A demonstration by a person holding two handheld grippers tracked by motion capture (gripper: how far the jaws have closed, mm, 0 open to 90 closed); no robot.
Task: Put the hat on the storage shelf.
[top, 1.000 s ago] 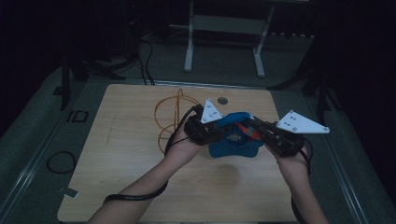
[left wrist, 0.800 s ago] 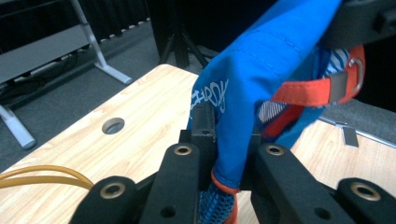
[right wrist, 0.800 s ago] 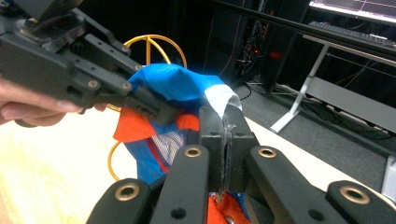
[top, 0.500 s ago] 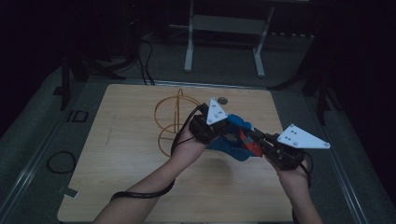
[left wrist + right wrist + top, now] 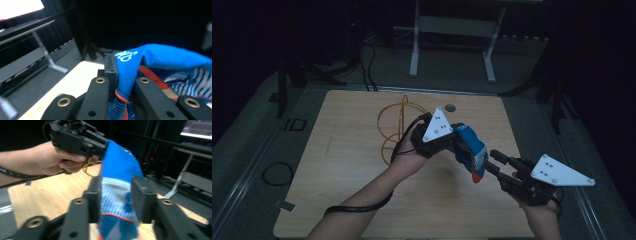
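A blue sock (image 5: 469,150) with white stripes and orange trim hangs above the wooden table (image 5: 337,150). My left gripper (image 5: 457,137) is shut on its upper edge, and in the left gripper view the blue cloth (image 5: 162,57) is pinched between the pads of that gripper (image 5: 122,75). My right gripper (image 5: 494,160) sits lower right of the sock. Its jaws have just been opening. In the right gripper view the sock (image 5: 120,170) hangs loose between the parted jaws of the right gripper (image 5: 116,195), with the left gripper (image 5: 100,147) gripping the sock's top.
A gold wire stand (image 5: 394,125) sits on the table behind the left hand, near a small round hole (image 5: 450,107). A metal frame (image 5: 452,30) stands beyond the far edge. A cable loop (image 5: 274,172) lies on the floor at the left.
The right gripper has drawn away to the right and toward the near edge, with its jaws parted. The sock, earlier stretched between both grippers, now hangs from the left one.
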